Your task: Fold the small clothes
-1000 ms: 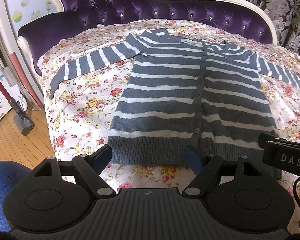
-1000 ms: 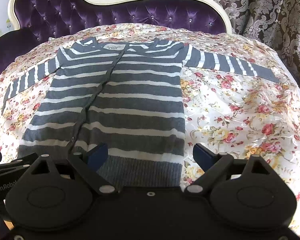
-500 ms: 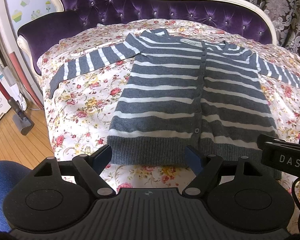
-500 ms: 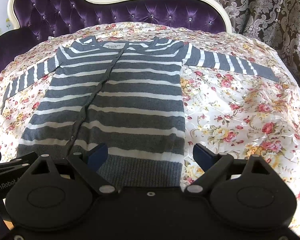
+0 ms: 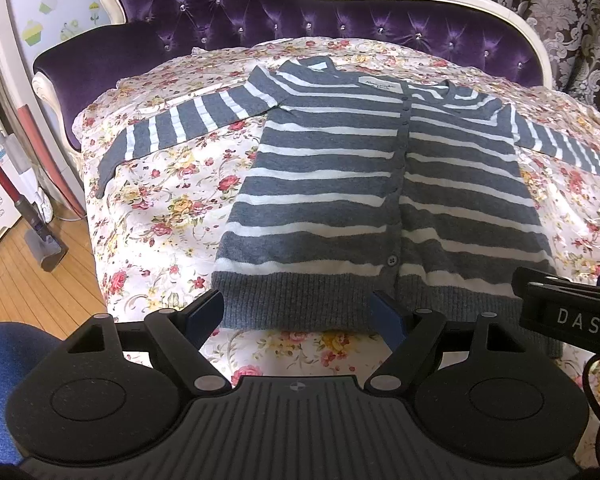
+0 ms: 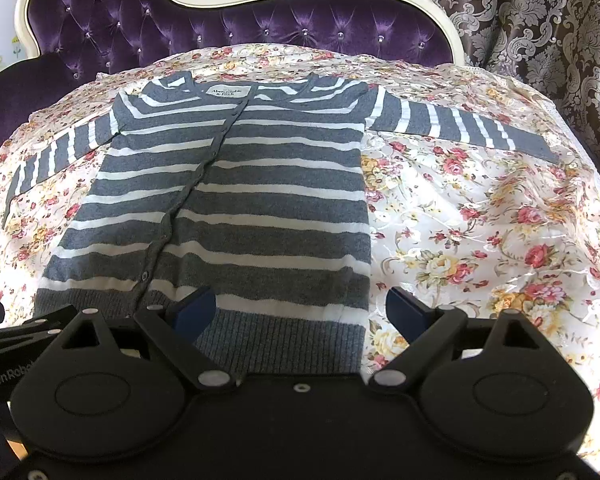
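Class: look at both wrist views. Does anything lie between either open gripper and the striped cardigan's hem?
Nothing visible does. The cardigan lies flat on the floral sheet; the left gripper and right gripper hang open over its hem.

A soft, matt knit is seen in the grey-and-white striped cardigan [image 5: 340, 184] at frame centre, ribbed coarser along its hem. A faint sheen is shown by the floral cotton bedspread [image 5: 168, 216] beneath. Glossy tufted velvet is seen on the purple headboard [image 5: 284, 12] at the top, framed in smooth cream lacquer. Matt black plastic forms the left gripper [image 5: 298, 314]; varnished wood planks [image 5: 32, 280] lie lower left
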The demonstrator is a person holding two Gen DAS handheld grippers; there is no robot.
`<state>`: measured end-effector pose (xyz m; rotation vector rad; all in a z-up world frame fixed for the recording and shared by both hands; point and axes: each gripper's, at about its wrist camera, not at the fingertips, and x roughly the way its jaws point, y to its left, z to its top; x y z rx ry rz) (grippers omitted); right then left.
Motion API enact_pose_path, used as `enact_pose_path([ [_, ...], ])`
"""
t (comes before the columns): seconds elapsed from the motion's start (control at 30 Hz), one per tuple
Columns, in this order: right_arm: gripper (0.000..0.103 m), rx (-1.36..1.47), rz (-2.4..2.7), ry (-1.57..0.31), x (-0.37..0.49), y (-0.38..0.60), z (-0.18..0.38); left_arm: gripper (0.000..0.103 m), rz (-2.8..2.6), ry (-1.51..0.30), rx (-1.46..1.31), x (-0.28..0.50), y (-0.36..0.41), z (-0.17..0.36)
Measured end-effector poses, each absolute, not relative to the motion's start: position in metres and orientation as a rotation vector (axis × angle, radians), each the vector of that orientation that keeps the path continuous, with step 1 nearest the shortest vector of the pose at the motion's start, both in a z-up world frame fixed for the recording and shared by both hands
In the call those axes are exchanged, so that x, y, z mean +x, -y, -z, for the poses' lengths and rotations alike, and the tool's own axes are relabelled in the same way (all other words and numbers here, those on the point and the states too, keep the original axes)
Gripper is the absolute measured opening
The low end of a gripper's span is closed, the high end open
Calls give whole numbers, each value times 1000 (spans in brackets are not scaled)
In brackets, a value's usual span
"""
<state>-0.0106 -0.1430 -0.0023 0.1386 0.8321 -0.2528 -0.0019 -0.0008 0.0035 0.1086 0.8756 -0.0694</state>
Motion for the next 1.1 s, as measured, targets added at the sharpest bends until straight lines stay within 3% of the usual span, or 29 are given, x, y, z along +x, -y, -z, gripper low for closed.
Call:
enact_pose_path([
  [1.1,92,132,242,-832,-8,139,0,79,75,-877,106,-2,7,0],
])
